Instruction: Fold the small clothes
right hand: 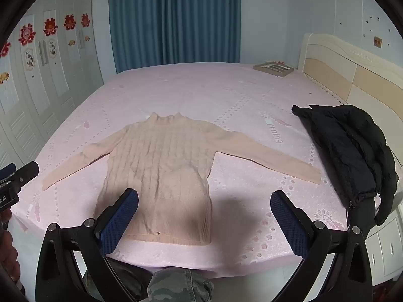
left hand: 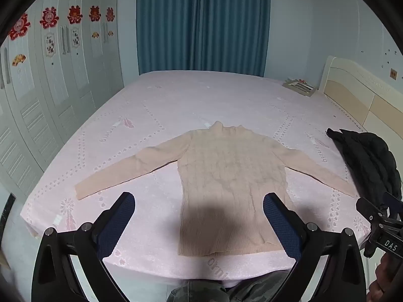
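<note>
On the pink bedspread (left hand: 201, 100), near its front edge, a beige cable-knit turtleneck sweater (left hand: 231, 176) lies flat, face up, collar away from me, both sleeves spread outward. Above its hem I hold my left gripper (left hand: 199, 216) with jaws spread wide and nothing between them; my right gripper (right hand: 204, 216) is likewise wide open and empty, just right of the sweater's body. A black jacket (right hand: 352, 151) lies crumpled at the bed's right edge, beside the cream headboard (right hand: 352, 75).
</note>
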